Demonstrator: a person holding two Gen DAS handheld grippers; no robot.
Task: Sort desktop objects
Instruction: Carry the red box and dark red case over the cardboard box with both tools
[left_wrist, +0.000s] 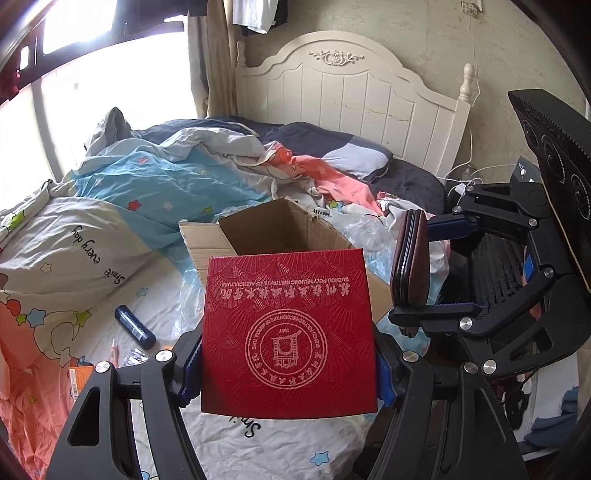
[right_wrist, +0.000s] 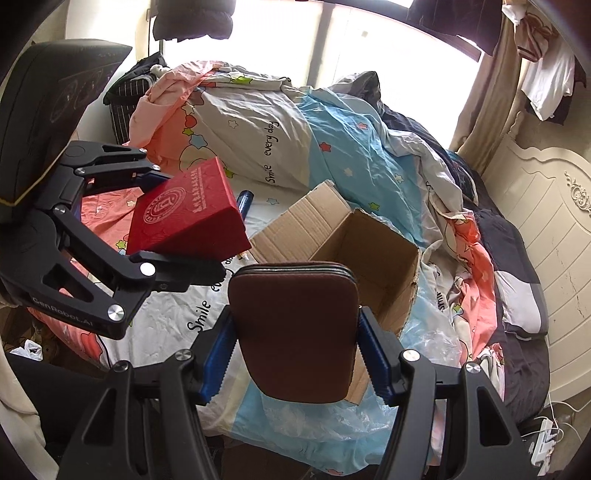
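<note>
Two grippers hang over a rumpled bed, each loaded. The left gripper is clenched on a red box; the right gripper grasps a brown wallet by its edges. An open cardboard carton lies just beyond both, at twelve o'clock from the left gripper's camera. A dark blue tube rests on the sheet at nine o'clock. Crowding both loads into one mouth could knock the carton's flap or collide the grippers.

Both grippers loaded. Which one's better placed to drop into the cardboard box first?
Probably right: its brown wallet hangs just before the open cardboard box. The left gripper holds the red box off to the side.
</note>
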